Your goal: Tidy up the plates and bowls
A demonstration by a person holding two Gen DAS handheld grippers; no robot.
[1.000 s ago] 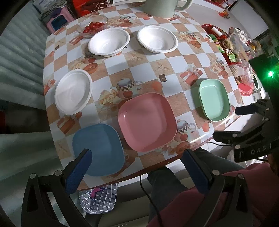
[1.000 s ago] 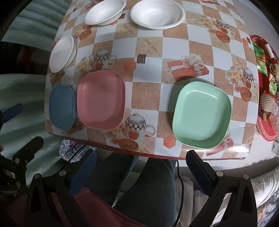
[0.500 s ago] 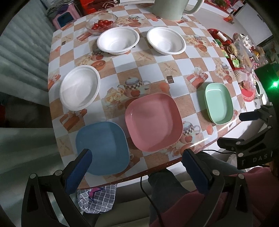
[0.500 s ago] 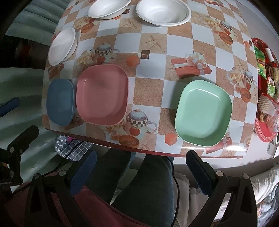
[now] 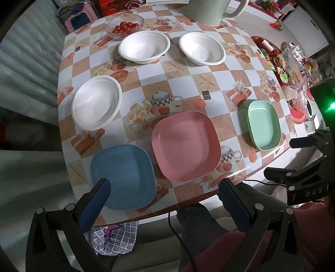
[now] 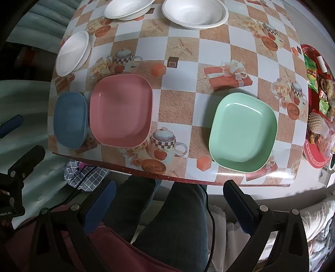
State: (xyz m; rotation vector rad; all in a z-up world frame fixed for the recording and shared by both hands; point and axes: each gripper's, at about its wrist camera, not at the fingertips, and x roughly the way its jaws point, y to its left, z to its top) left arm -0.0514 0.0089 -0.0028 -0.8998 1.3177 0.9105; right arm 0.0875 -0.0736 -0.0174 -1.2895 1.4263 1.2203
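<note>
A blue plate (image 5: 123, 176), a pink plate (image 5: 185, 145) and a green plate (image 5: 264, 125) lie along the table's near edge. Three white bowls sit further back: one at the left (image 5: 96, 105) and two at the far side (image 5: 144, 46) (image 5: 202, 51). My left gripper (image 5: 165, 186) is open and empty, above the near edge between the blue and pink plates. My right gripper (image 6: 169, 190) is open and empty, off the table edge below the pink plate (image 6: 121, 109) and green plate (image 6: 242, 129). The blue plate (image 6: 70, 119) lies at the left in the right wrist view.
A glass bowl of cherry tomatoes (image 5: 124, 26) and a pale green jug (image 5: 209, 10) stand at the far edge. A red tray with snack packets (image 5: 289, 69) is at the right. My legs (image 6: 167, 219) and a checked cloth (image 6: 85, 173) are below the table edge.
Both grippers have moved closer to the table, so the plates look larger. No plate or bowl has moved.
</note>
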